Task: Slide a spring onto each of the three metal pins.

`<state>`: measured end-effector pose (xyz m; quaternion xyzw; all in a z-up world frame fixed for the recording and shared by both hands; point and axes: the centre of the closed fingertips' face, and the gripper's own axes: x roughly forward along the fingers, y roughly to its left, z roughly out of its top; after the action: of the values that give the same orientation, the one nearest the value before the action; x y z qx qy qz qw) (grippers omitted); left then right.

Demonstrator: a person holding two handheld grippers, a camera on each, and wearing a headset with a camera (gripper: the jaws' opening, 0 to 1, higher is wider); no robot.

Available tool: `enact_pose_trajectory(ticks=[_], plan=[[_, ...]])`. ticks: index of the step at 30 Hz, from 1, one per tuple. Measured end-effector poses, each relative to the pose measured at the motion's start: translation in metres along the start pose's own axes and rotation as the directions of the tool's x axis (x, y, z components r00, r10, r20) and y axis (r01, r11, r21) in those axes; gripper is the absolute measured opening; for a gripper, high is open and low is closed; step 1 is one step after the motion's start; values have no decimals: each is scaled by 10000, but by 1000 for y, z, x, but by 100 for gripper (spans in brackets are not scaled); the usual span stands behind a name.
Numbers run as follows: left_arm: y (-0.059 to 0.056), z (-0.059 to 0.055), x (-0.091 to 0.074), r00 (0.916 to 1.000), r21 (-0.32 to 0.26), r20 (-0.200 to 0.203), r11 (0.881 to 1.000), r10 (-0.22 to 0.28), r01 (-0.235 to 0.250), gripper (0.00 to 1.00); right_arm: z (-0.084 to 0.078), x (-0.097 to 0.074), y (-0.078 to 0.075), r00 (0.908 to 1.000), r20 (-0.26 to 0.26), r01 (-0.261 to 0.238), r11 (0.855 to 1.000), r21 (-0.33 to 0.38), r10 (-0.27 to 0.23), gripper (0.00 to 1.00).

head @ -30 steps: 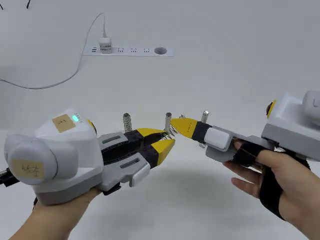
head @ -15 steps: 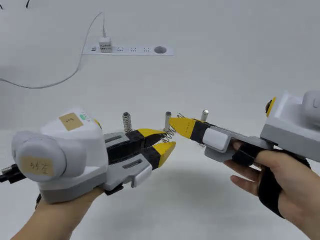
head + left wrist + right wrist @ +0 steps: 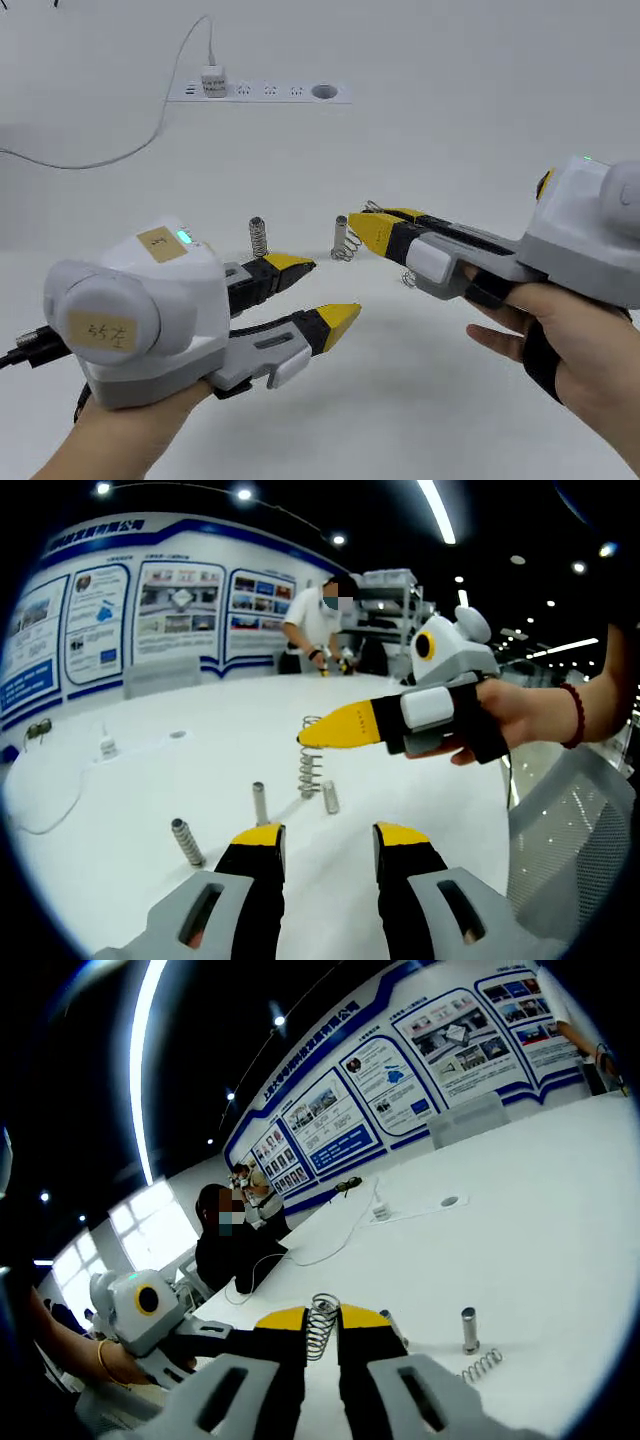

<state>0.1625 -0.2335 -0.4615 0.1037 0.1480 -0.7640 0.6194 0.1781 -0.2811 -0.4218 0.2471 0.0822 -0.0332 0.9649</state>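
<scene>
1. Left gripper (image 3: 318, 290) is sitting low at the left of the head view. Its yellow-tipped jaws are standing wide apart and gripping nothing.
2. Left pin (image 3: 257, 222) is standing upright on the white table (image 3: 450, 120), just beyond those open tips. It is already wearing a fitted spring (image 3: 185, 838) around its shaft.
3. Middle pin (image 3: 340, 232) is standing bare and upright, close in front of the other gripper's tips.
4. Right gripper (image 3: 358, 228) is pointing in from the right, and its jaws are pinching tight on the held spring (image 3: 320, 1325). In its own view the coil is poking up between the yellow tips. In the left gripper view the coil is hanging down from the tip, between the middle pin and the third pin (image 3: 330, 796). It is sitting on neither one, and whether it is touching either is hard to tell.
5. Loose spring (image 3: 482, 1364) is lying flat on the table in the right gripper view, just beside a bare pin (image 3: 468, 1328). Which of the three that pin is, I cannot tell.
</scene>
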Motion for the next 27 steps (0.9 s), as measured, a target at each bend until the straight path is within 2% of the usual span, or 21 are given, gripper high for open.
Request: enact_pose_trajectory(ticks=[6, 12, 17, 19, 23, 27], plan=[[0, 0, -2, 9998, 102, -38, 9998, 179, -179, 42, 8, 9, -8, 9993, 30, 369, 9954, -887, -368, 12], [1, -3, -4, 9995, 359, -162, 9990, 261, -255, 46, 12, 19, -18, 9975, 19, 697, 9822, -1746, -704, 12], [2, -3, -4, 9994, 400, -113, 9987, 312, -308, 49, 13, 28, -25, 9951, -156, 896, 9545, -2845, -981, 12], [2, -4, -3, 9993, 457, -141, 9984, 333, -326, 51, 12, 32, -27, 9939, -252, 931, 9385, -3326, -1075, 12], [2, -5, -3, 9991, 530, -199, 9980, 364, -353, 54, 9, 37, -31, 9913, -412, 989, 9156, -3898, -1246, 12], [4, -7, -4, 9987, 505, -251, 9978, 451, -438, 56, 9, 42, -33, 9909, -425, 981, 9020, -4205, -1276, 12]])
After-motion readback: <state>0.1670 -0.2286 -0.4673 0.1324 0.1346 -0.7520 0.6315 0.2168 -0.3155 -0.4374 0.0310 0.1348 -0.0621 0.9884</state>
